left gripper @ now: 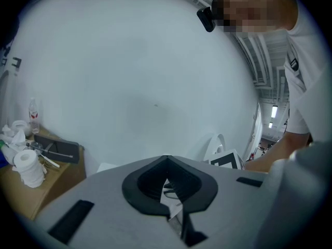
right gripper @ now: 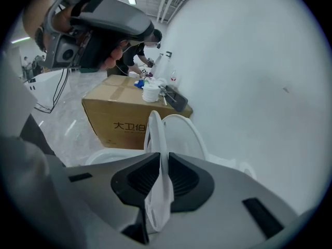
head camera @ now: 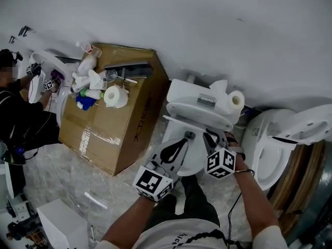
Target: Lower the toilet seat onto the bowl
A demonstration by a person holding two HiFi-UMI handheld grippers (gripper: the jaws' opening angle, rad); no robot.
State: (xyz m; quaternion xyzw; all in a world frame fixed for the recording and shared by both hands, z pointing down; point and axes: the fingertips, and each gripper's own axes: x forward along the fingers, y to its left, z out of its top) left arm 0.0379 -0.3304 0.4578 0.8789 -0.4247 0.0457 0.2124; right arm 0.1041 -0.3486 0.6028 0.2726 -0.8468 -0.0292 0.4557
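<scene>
White wall at back: right gripper clenched on raised toilet seat, lid behind, left gripper closed empty, cardboard box alongside.

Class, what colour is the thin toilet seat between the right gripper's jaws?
White toilet seat; right gripper view.

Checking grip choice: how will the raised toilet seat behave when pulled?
The toilet seat looks thin, moulded plastic: probably stiff and light. Standing near upright, it may drop once tipped. Its smooth rim could slip in the right gripper's jaws.

The left tongs and right tongs hang at the white toilet seat, beside a cluttered cardboard box.
</scene>
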